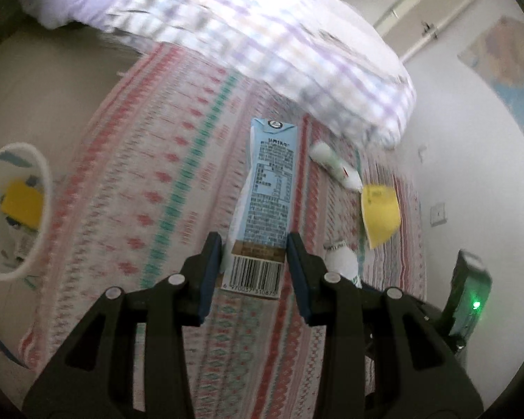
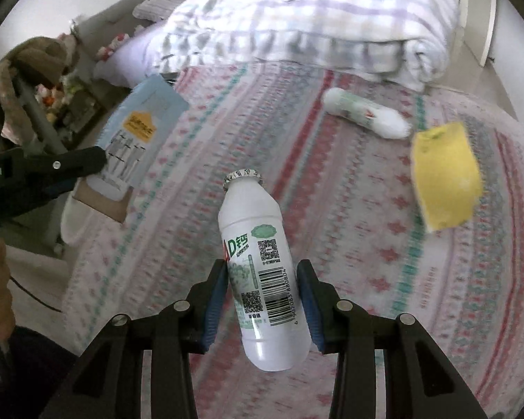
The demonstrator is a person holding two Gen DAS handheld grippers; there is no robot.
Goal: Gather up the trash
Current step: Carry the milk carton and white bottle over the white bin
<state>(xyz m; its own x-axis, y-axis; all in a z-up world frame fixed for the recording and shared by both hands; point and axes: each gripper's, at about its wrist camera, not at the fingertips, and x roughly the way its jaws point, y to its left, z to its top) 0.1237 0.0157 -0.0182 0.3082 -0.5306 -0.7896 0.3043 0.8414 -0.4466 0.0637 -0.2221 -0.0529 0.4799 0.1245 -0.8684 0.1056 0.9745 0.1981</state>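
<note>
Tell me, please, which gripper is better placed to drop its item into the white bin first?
Left, probably: the left gripper holds the blue carton, and the white bin shows only on its side.

Both wrist views — close, downward — share the bedspread (image 1: 164, 188).

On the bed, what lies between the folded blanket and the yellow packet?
In the right wrist view, a white bottle lies on its side between the folded blanket and the yellow packet.
</note>
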